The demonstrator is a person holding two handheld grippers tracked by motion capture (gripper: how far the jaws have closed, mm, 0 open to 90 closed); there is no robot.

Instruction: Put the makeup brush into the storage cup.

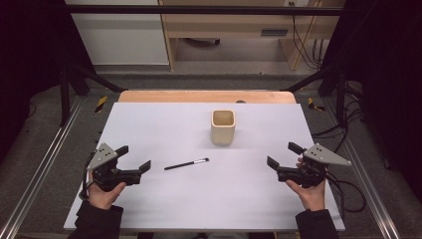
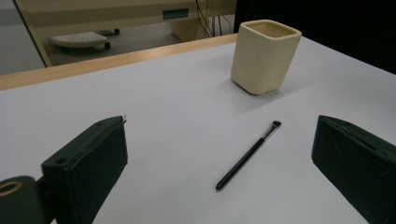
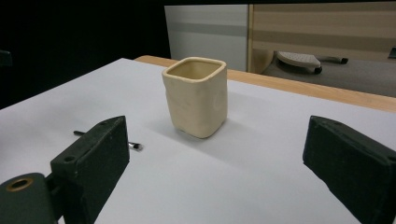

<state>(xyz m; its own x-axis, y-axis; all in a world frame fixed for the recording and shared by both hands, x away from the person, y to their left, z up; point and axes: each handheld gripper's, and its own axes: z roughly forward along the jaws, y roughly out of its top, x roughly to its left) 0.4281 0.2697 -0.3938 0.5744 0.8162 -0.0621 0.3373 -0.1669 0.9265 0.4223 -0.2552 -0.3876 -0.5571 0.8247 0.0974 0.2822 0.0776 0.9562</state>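
Nearest the person, the left gripper (image 1: 133,158) and right gripper (image 1: 283,154) hover over the white table (image 1: 164,199), jaws wide and empty. Between them lies a slim black brush (image 1: 186,164). Farther back stands an upright cream cup (image 1: 222,127).

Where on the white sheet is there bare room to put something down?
The far-left stretch, left of the cream cup and beyond the brush, is bare. So is the near strip between the left gripper and the right gripper. The only crowding is mid-sheet, around cup and brush.
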